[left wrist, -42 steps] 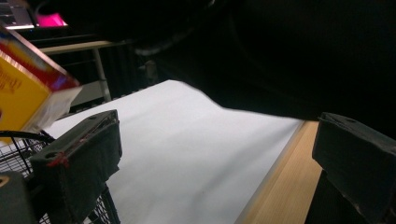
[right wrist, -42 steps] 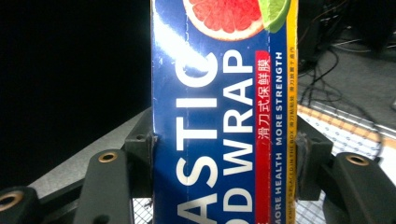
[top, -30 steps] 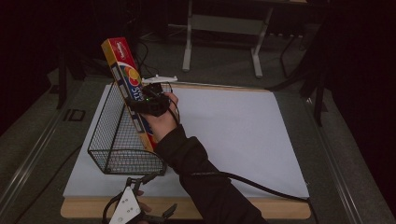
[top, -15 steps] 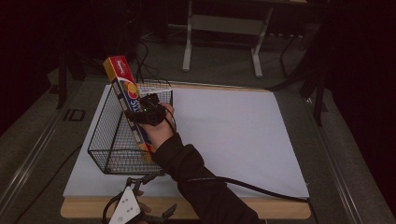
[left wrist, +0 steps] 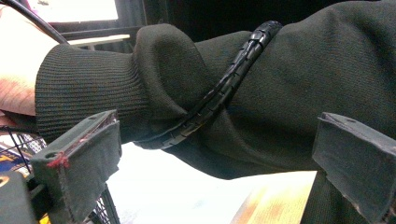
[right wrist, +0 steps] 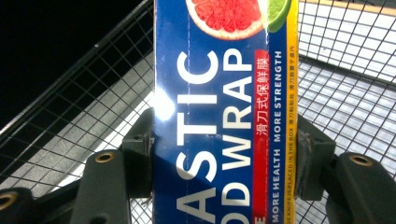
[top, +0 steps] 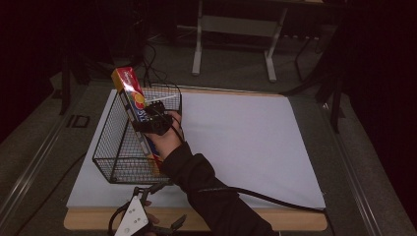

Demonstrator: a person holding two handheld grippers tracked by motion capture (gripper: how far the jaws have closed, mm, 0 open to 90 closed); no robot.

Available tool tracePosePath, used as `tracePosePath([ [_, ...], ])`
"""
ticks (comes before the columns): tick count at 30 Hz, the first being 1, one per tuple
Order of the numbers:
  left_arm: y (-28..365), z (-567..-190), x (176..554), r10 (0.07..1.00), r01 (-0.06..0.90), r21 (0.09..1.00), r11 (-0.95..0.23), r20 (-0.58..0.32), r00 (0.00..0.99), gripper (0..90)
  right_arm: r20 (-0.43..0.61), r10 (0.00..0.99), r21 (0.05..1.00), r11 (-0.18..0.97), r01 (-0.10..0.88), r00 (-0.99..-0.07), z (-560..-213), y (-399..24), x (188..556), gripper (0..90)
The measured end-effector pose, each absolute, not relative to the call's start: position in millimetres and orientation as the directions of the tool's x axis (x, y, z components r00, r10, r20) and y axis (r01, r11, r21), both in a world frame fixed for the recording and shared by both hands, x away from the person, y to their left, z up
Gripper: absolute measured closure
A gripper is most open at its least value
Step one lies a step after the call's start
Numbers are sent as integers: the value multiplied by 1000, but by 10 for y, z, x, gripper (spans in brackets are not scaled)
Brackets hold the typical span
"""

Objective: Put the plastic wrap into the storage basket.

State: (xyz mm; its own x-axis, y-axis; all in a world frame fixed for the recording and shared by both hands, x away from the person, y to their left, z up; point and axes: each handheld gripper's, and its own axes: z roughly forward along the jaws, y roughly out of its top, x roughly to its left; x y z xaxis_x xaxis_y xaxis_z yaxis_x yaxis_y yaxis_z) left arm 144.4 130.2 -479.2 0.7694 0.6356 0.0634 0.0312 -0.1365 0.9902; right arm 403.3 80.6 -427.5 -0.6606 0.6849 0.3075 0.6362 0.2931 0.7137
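Right gripper [top: 158, 119] clamps the long blue-and-yellow plastic-wrap box [top: 134, 105] at the frame's centre-left, inside the black wire basket [top: 112, 162] (far end overhangs): loosening could tip it out; left gripper [left wrist: 219, 154] stands spread, nothing between its pads.

You've got a white table [top: 246, 142] with a wood edge, grey floor [top: 236, 64] around it, a metal stand [top: 236, 29] behind, and everything beyond pretty dark.

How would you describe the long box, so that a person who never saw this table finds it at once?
On the white table, look at the black wire basket at its left side. The plastic wrap box stands tilted inside it, clamped by the right gripper. It alone is colourful: blue, red and yellow, with a grapefruit picture.
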Motion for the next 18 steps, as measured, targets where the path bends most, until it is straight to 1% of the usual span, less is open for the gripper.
tracePosePath([
  [8, 1305, -4792, 1444, 634, 31, 990, -137, 63, 771, 20, 313, 703, 664, 319, 676, -639, -4374, 840, 4088, 370],
  [13, 1292, -4794, 1444, 631, 31, 989, -141, 66, 773, 20, 308, 709, 655, 326, 682, -634, -4347, 788, 4107, 346],
  [16, 1288, -4795, 1450, 631, 32, 989, -141, 65, 773, 20, 319, 693, 668, 318, 672, -646, -4297, 725, 4115, 338],
  [18, 1285, -4798, 1456, 632, 35, 989, -144, 65, 773, 20, 305, 684, 686, 325, 651, -663, -4213, 709, 4093, 321],
])
